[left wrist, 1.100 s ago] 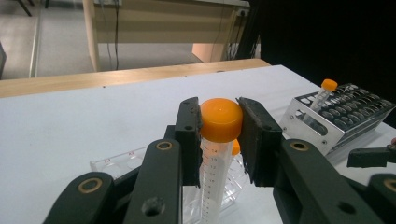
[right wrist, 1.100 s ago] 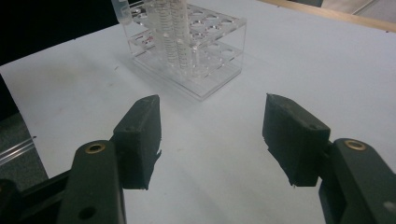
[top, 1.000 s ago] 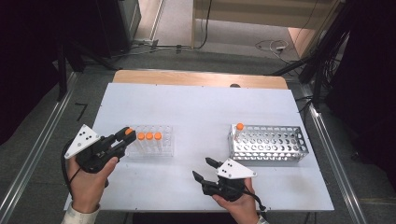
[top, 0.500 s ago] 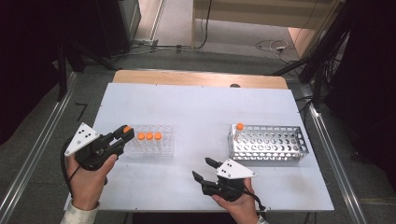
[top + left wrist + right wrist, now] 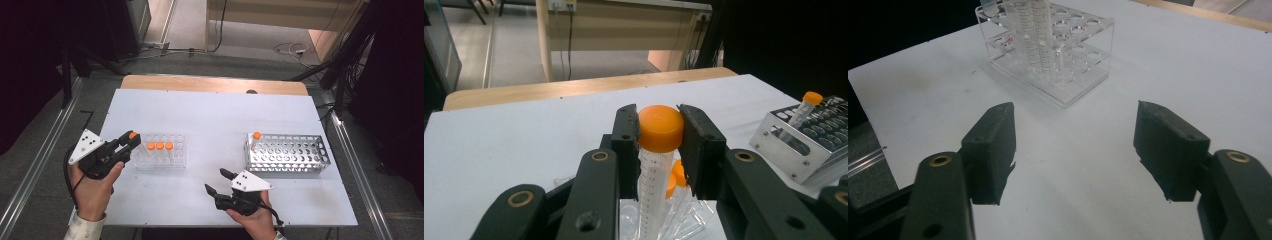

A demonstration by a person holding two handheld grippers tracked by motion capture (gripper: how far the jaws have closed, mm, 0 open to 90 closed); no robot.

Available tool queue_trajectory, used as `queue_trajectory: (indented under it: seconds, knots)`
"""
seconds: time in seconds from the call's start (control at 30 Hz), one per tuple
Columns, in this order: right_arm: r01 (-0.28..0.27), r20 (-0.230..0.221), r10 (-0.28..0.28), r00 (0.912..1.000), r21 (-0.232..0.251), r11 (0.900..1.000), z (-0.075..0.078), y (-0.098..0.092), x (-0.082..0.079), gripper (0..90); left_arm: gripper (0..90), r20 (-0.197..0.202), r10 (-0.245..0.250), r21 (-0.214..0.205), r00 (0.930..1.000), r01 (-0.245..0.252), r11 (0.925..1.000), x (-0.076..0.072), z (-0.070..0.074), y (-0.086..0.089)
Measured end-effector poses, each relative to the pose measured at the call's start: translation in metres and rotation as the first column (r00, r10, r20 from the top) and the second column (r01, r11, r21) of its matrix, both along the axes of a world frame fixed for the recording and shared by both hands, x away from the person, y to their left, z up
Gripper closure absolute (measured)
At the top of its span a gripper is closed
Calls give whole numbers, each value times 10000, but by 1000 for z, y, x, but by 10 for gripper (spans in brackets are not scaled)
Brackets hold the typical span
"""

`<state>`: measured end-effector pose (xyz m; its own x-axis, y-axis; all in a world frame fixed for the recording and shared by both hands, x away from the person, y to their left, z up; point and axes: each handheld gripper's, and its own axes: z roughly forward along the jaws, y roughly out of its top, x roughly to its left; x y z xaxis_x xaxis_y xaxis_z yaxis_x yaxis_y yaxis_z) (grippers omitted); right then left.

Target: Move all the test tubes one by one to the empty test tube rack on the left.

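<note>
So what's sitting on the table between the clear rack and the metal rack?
Nothing: in the high view the white table is bare between clear rack and metal rack.

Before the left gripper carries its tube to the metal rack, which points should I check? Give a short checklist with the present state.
1. Left gripper shut on the orange-capped tube: ok.
2. Tube lifted fully free of the clear rack: cannot tell.
3. Metal rack has free holes: ok.
4. Table between the racks free of obstacles: ok.
5. Right gripper open, holding nothing, jaws just opened wider: ok.
</note>
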<state>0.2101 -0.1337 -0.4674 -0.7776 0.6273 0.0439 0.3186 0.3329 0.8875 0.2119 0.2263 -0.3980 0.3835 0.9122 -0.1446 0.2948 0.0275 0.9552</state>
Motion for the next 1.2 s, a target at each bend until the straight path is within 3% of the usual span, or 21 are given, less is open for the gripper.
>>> queue_trajectory:
  seconds: [0.4, 0.7, 0.87, 1.2]
  knots:
    - [100, 16, -100, 9999, 98, 9999, 0, 0, 1, 211, 705, 184, 270, 274, 9995, -275, 9992, 3, -1, -1]
    - [121, 2, -121, 9999, 127, 9998, 1, 0, 0, 203, 705, 273, 386, 421, 9989, -398, 9983, 6, -4, -3]
    - [124, -2, -124, 9999, 115, 9999, 1, 0, 0, 204, 705, 219, 429, 833, 9988, -446, 9955, 9, -10, -7]
    - [166, 4, -166, 9999, 136, 9998, 2, -2, 0, 205, 702, 17, 544, 1239, 9985, -542, 9908, 10, -22, -11]
